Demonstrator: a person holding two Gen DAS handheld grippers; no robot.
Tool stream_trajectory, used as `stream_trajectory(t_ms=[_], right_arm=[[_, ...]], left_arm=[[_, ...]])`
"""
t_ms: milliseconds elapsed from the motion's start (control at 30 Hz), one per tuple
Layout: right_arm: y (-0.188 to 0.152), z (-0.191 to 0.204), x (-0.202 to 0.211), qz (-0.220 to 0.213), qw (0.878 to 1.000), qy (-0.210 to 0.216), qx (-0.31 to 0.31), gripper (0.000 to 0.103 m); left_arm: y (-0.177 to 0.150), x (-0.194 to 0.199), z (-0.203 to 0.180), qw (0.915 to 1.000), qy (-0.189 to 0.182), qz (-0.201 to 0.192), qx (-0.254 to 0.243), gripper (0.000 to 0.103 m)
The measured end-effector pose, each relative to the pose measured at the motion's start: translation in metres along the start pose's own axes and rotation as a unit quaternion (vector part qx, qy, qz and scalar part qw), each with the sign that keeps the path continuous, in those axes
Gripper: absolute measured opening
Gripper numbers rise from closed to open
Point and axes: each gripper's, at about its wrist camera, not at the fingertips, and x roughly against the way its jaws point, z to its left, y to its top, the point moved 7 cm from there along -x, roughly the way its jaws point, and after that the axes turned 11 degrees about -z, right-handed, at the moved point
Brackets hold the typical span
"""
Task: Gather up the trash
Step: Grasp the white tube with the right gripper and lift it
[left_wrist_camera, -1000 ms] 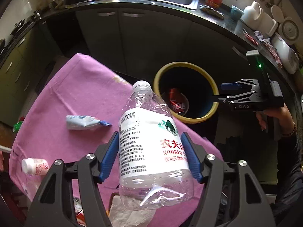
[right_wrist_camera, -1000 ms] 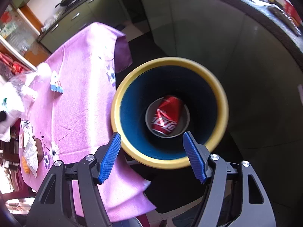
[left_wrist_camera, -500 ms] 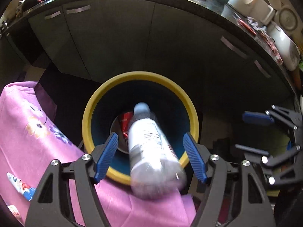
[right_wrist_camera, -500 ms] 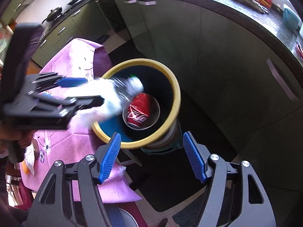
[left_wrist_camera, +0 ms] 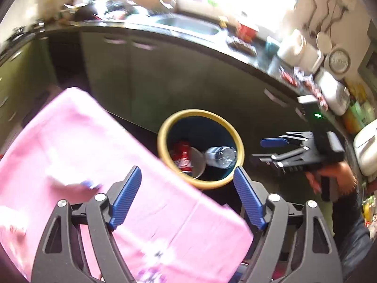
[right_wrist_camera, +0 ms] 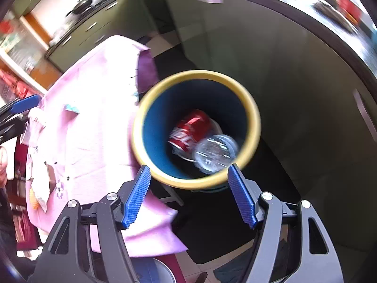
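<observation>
A yellow-rimmed blue bin (left_wrist_camera: 165, 127) (right_wrist_camera: 254, 118) stands on the floor beside the pink-clothed table (left_wrist_camera: 94, 146) (right_wrist_camera: 99, 108). Inside it lie a clear plastic bottle (left_wrist_camera: 220, 156) (right_wrist_camera: 215, 153) and a red can (left_wrist_camera: 182, 156) (right_wrist_camera: 190, 129). My left gripper (left_wrist_camera: 187, 198) is open and empty above the table edge, short of the bin. My right gripper (right_wrist_camera: 187, 195) is open and empty above the bin's near rim; it also shows in the left wrist view (left_wrist_camera: 271, 149). A small blue-white wrapper (right_wrist_camera: 71, 108) lies on the cloth, blurred in the left wrist view (left_wrist_camera: 90, 185).
Dark cabinets (left_wrist_camera: 188, 77) and a cluttered counter with a sink (left_wrist_camera: 188, 24) run behind the bin. More paper scraps (right_wrist_camera: 38, 188) lie at the table's far end. Dark floor (right_wrist_camera: 306, 165) surrounds the bin.
The bottle left my left gripper and dropped into the bin beside the can. My left gripper then pulled back over the table. My right gripper moved closer over the bin.
</observation>
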Motion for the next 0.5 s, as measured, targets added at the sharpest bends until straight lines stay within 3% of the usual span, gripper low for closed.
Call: stream_trajectory(t_ms=[133, 233, 367, 500], right_arm=[[0.019, 0.055, -0.015, 0.003, 0.999, 0.033, 0.041, 0.068], [0.036, 0.112, -0.036, 0.009, 0.993, 0.077, 0.086, 0.068], [0.059, 0.179, -0.07, 0.009, 0.982, 0.109, 0.155, 0.068], [0.072, 0.237, -0.109, 0.034, 0.97, 0.137, 0.198, 0.068]], left_arm=[[-0.03, 0.077, 0.06, 0.996, 0.048, -0.061, 0.044, 0.082], [-0.058, 0.123, 0.101, 0.9866, 0.103, -0.101, 0.076, 0.086], [-0.096, 0.161, 0.138, 0.9767, 0.156, -0.114, 0.094, 0.086], [-0.126, 0.184, 0.153, 0.9708, 0.168, -0.124, 0.118, 0.086]])
